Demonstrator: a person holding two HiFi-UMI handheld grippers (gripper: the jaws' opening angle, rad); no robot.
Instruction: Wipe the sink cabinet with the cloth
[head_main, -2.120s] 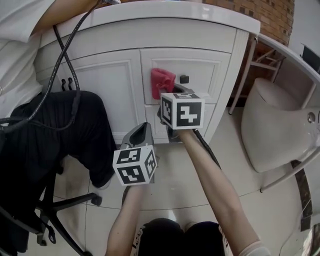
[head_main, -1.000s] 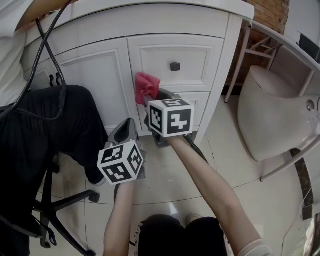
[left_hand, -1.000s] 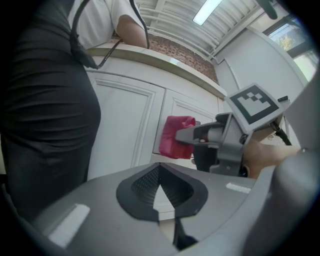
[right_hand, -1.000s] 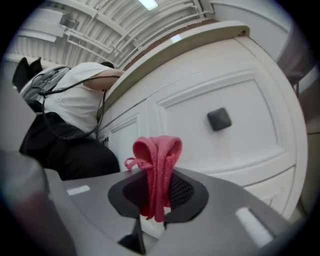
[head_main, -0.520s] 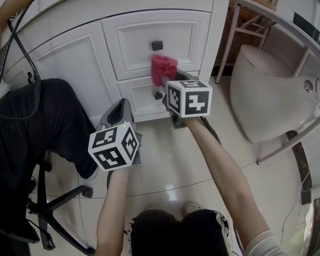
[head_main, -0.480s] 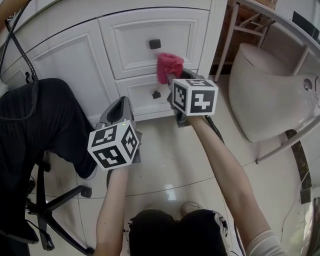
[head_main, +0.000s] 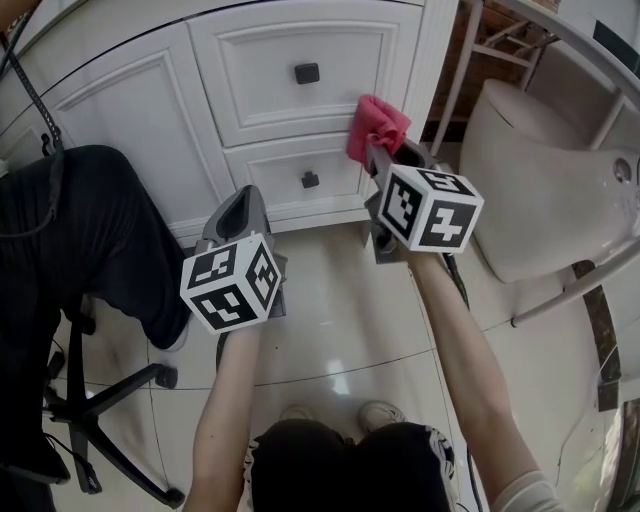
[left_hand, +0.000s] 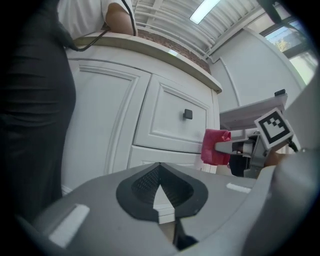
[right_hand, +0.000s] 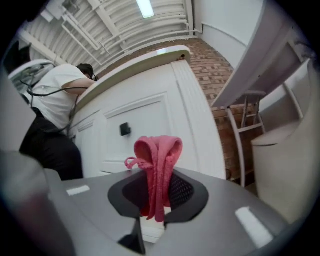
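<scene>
The white sink cabinet (head_main: 240, 100) fills the top of the head view, with two drawers that each carry a dark square knob (head_main: 306, 72). A pink cloth (head_main: 376, 125) is bunched in my right gripper (head_main: 372, 148), which is shut on it. The cloth (right_hand: 157, 165) sits against the cabinet's right corner post (head_main: 428, 60), beside the drawers. My left gripper (head_main: 240, 212) hangs lower, in front of the cabinet's base, shut with nothing in it. From the left gripper view the cloth (left_hand: 215, 146) shows at the drawer's right edge.
A person in black trousers (head_main: 90, 230) sits on an office chair (head_main: 85, 400) at the left, close to the cabinet door. A white toilet (head_main: 540, 180) and a metal-legged stand (head_main: 490, 50) are at the right. Glossy floor tiles (head_main: 330, 330) lie below.
My right gripper has carried the pink cloth rightward across the drawer fronts to the cabinet's right corner post. The left gripper has stayed low in front of the cabinet.
</scene>
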